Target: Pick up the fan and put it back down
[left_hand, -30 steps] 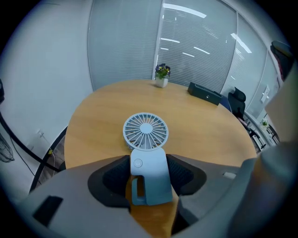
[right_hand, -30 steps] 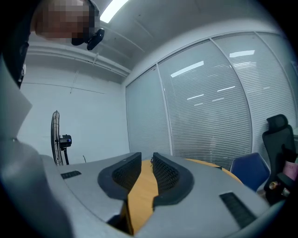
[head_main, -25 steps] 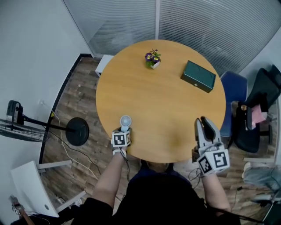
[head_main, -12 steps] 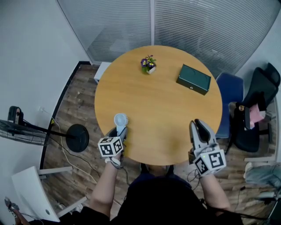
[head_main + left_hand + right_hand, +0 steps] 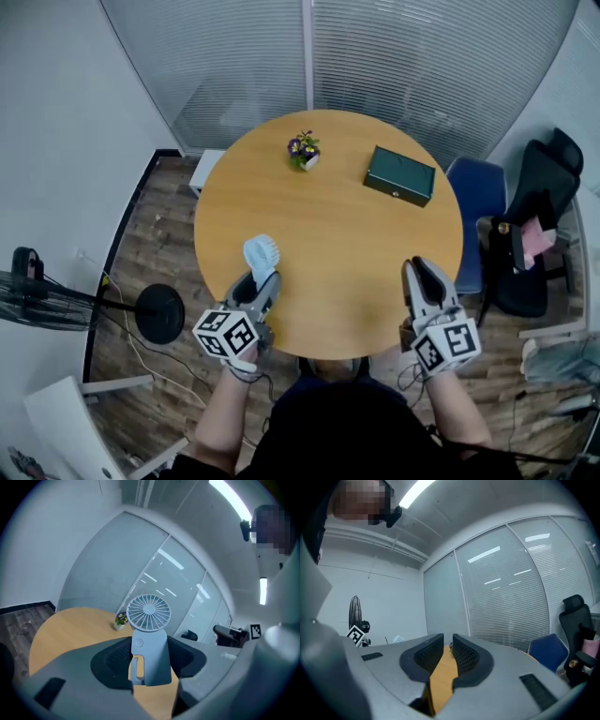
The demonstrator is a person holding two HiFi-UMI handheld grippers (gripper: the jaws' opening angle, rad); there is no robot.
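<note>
A small pale-blue handheld fan (image 5: 261, 251) is held off the round wooden table (image 5: 347, 234), over its near left edge. My left gripper (image 5: 262, 277) is shut on the fan's handle. In the left gripper view the handle (image 5: 150, 660) sits between the dark pads and the round grille (image 5: 149, 612) stands above them. My right gripper (image 5: 424, 272) hovers at the table's near right edge. Its jaws are closing, with a narrow gap in the right gripper view (image 5: 448, 649) and nothing between them.
A potted purple flower (image 5: 301, 150) and a dark green box (image 5: 399, 175) sit on the far half of the table. A blue chair (image 5: 473, 187) and a black chair (image 5: 536, 216) stand to the right. A floor fan (image 5: 37, 302) stands on the left.
My left gripper has risen from the table with the fan in it and tipped from pointing down towards level. The right gripper has stayed in place.
</note>
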